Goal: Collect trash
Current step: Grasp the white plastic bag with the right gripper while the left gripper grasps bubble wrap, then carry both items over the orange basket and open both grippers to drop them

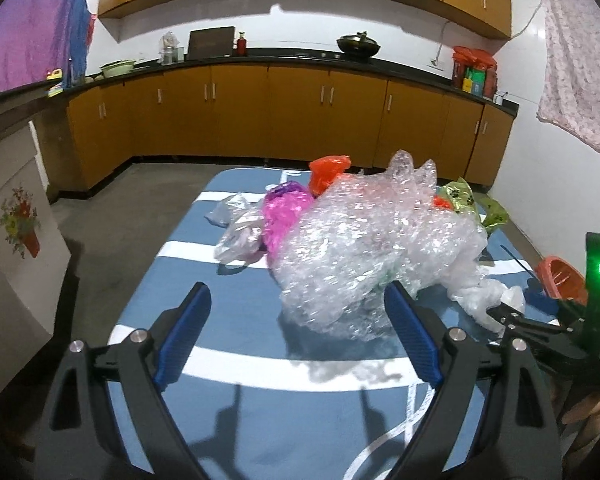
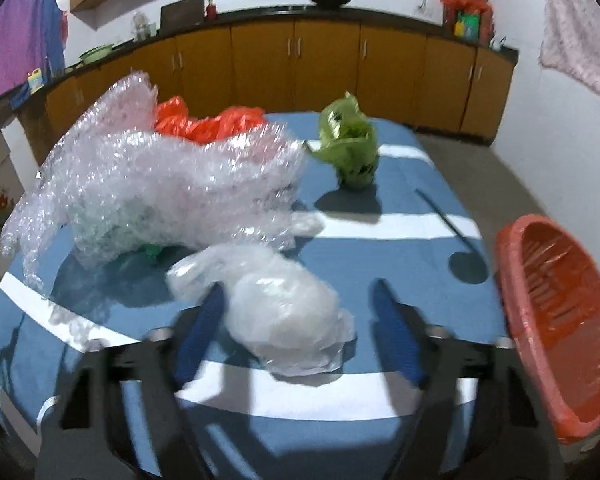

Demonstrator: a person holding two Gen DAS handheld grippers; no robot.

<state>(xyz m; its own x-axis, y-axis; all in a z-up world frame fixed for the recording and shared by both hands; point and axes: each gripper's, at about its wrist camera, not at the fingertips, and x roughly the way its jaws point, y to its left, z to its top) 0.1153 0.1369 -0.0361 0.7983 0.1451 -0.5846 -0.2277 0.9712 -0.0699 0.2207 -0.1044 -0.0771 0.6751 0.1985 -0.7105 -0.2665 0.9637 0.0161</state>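
Two right fingers (image 2: 396, 336) flanking white bag (image 2: 284, 316)

Black-framed left gripper (image 1: 298, 324) and right gripper (image 2: 300, 326), blue ribbed pads, silver screws, perhaps slightly blurred.

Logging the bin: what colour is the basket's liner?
Orange-red, on the basket; clearest in the right wrist view.

On the blue striped table (image 2: 400, 152) lies one big heap of bubble wrap (image 2: 172, 184). There is one clear plastic bag (image 2: 284, 312) near the front and another clear bag (image 1: 236, 228) at the far left. One pink bag (image 1: 284, 216), one green bag (image 2: 350, 148) and one orange bag (image 2: 208, 122) lie farther back. One orange basket (image 2: 556, 320) stands at the right. Two grippers show.
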